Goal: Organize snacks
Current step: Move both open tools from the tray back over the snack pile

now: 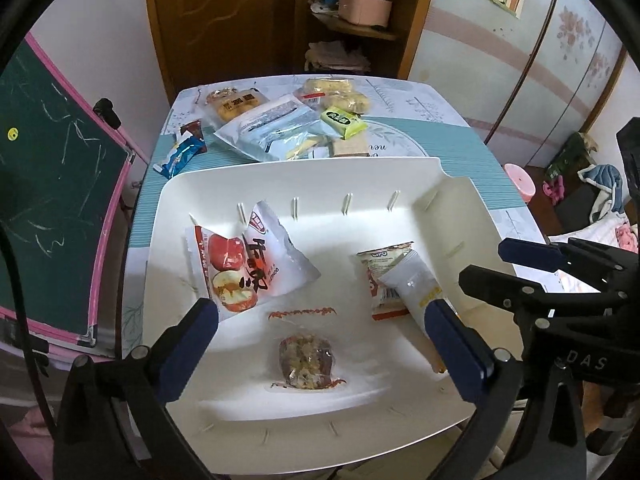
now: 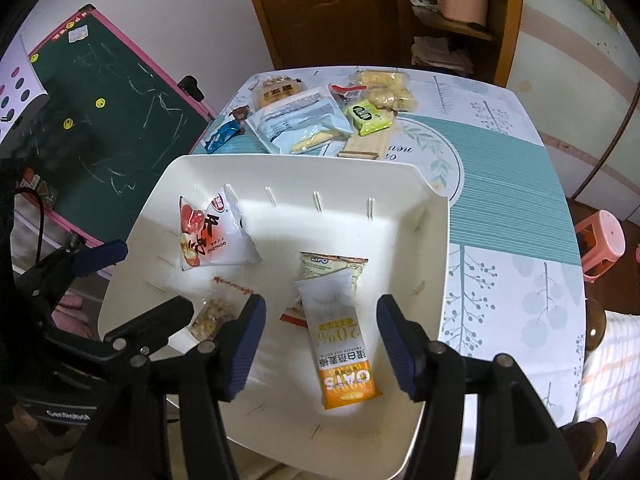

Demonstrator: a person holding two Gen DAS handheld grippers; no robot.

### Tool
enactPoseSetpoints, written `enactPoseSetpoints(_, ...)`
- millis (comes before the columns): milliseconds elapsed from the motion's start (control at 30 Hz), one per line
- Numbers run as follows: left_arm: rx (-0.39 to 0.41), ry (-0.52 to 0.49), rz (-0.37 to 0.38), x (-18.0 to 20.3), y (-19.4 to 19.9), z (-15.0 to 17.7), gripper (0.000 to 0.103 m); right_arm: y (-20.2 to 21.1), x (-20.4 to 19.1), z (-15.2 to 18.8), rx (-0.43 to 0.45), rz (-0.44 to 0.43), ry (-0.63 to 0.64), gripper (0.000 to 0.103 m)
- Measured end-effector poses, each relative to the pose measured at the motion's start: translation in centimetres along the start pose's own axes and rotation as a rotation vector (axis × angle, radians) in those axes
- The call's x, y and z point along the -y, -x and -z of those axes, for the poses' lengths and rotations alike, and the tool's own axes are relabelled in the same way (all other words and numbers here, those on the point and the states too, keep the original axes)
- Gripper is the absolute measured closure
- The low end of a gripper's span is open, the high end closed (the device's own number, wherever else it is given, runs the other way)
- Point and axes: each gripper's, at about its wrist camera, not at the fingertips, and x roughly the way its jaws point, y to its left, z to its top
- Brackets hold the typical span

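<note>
1. I see a table (image 2: 508, 184) with a teal leaf-print cloth, a chalkboard (image 2: 112, 128) to one side and a wooden door (image 1: 224, 20) behind.
2. My left gripper (image 1: 320, 328) tilts down over the white tray (image 1: 472, 216), jaws spread wide around a clear nut-cluster packet (image 1: 306, 362), not touching it.
3. My right gripper (image 2: 322, 344) tilts down too, jaws partly apart either side of the glossy oat bar (image 2: 340, 344), clear of it.
4. More crinkly wrapped snacks (image 2: 296, 120) lie beyond the tray.

The tabletop (image 2: 508, 184), under a teal patterned cloth, is carrying a white tray (image 2: 434, 248) at the frame's centre; loose snack packets (image 2: 304, 120) are lying above it, toward the top edge.
</note>
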Motion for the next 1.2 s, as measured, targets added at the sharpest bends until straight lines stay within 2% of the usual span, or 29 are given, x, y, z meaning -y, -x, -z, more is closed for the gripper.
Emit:
enactPoseSetpoints(400,0.017,-0.016,-0.02,-0.4,-0.2,-0.7,0.0,-0.8,-0.1,-0.2,-0.025,-0.008,0.003,0.045)
enactPoseSetpoints(467,0.019,-0.016,-0.015,-0.6,-0.2,-1.3,0.0,-1.0,0.2,-0.5,-0.032,-0.01,-0.008,0.045)
enactPoseSetpoints(600,-0.006,0.007,0.048,-1.5,-0.2,-3.2,0.0,-1.2,0.6,-1.3,-0.041,-0.002,-0.022,0.045)
enactPoseSetpoints(667,-0.003,-0.012,0.034,-1.8,0.0,-4.7,0.0,-1.1,0.8,-2.0,-0.043,-0.005,-0.019,0.045)
enactPoseSetpoints(767,0.009,-0.071,-0.012,-2.0,0.8,-7.6,0.0,-0.2,1.0,-3.7,-0.026,0.003,-0.004,0.045)
enactPoseSetpoints(900,0.046,-0.121,-0.031,-2.6,2.4,-11.9,0.0,2.0,1.4,-7.4,0.042,0.062,0.036,0.045)
enactPoseSetpoints(967,0.073,-0.151,-0.049,-2.8,3.2,-14.3,0.0,3.0,2.0,-9.5,0.07,0.065,0.033,0.045)
enactPoseSetpoints(1200,0.088,-0.217,-0.081,-3.3,2.4,-21.1,0.0,4.3,4.1,-17.5,0.157,0.126,0.024,0.045)
